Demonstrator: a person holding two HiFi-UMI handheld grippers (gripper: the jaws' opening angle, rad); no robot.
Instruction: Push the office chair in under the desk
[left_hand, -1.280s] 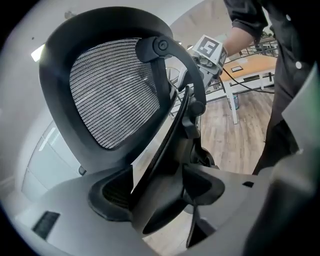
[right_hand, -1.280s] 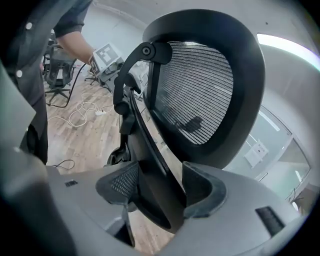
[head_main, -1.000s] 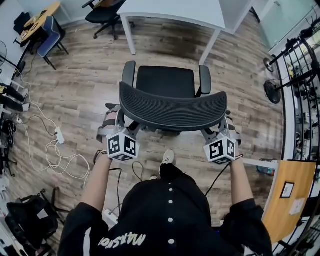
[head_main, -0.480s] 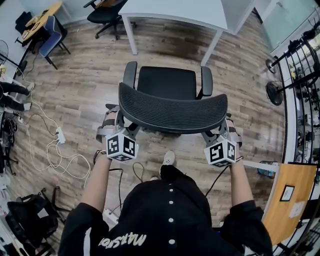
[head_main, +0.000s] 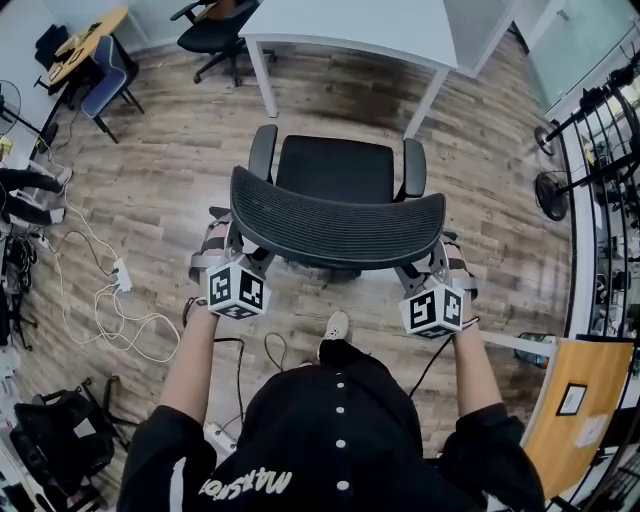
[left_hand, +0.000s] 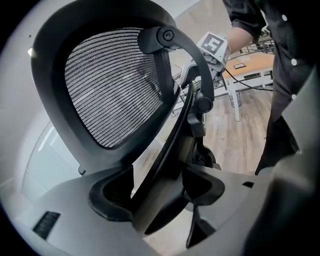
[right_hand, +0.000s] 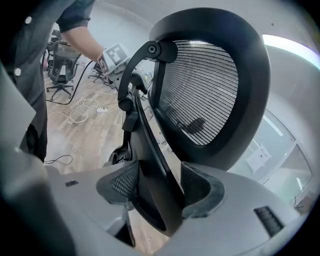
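The office chair (head_main: 335, 168) stands on the wood floor (head_main: 170, 170) mid-frame in the head view, its seat facing the white desk (head_main: 350, 25) at 12 o'clock. A strip of bare floor shows between seat and desk, so the chair is not under the desk.

Its mesh backrest (head_main: 335, 225) curves across toward the person. The left gripper (head_main: 236, 255) meets the backrest's end at 8 o'clock and the right gripper (head_main: 434, 272) meets the other end at 4 o'clock.

In the left gripper view, the left gripper (left_hand: 159, 186) has its 2 jaws only narrowly parted, clamped on the backrest's black rim (left_hand: 167, 150), which runs up between the pads. In the right gripper view, the right gripper (right_hand: 154, 189) grips the same way, the rim (right_hand: 150, 165) filling the gap between its 2 pads.

A white power strip (head_main: 118, 270) with loose cables lies at 9 o'clock. A second black chair (head_main: 210, 25) stands at 11 o'clock.
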